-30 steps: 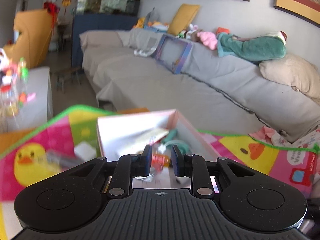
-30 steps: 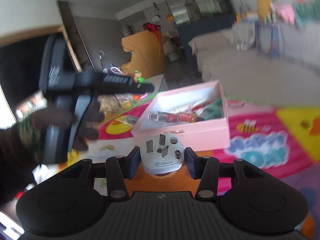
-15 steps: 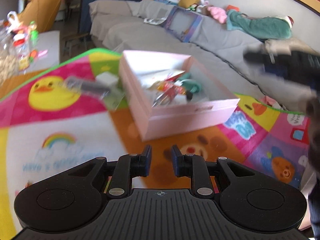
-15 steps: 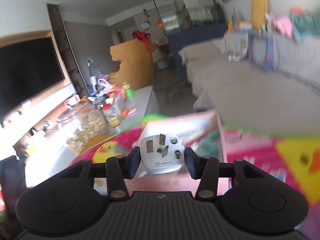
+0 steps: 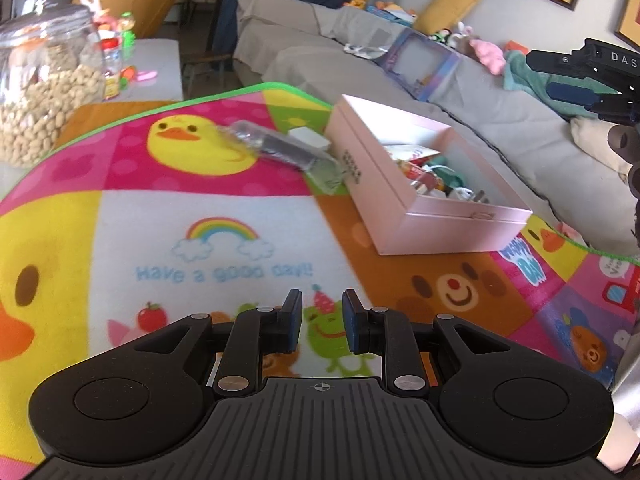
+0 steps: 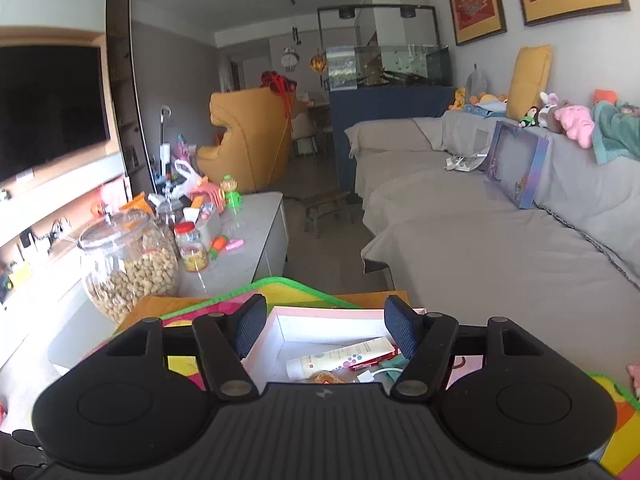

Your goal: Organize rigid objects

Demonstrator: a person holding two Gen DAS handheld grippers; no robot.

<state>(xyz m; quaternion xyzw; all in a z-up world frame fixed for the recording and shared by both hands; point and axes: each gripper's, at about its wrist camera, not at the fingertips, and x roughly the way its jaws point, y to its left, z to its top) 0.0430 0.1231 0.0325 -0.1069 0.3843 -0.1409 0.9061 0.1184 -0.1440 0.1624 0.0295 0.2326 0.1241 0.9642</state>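
Observation:
A pink open box [image 5: 420, 216] sits on the colourful play mat [image 5: 200, 240], holding a white tube [image 6: 340, 358] and several small items. My right gripper [image 6: 326, 330] is open and empty, hovering over the box [image 6: 320, 316]. My left gripper [image 5: 320, 324] is empty with its jaws a small gap apart, low over the mat, well short of the box. A dark object in a clear wrapper [image 5: 280, 148] and a small white block [image 5: 310, 138] lie on the mat left of the box. The right gripper's body shows at the far right of the left wrist view [image 5: 592, 76].
A glass jar of nuts [image 5: 44, 84] and small bottles stand on a grey low table [image 6: 248, 216] beyond the mat. A grey sofa [image 6: 480, 240] runs along the right side. A TV [image 6: 48, 108] is on the left wall.
My right gripper has opened and no longer holds the white plug adapter; it now hovers over the box. My left gripper pulled back from the box over the mat.

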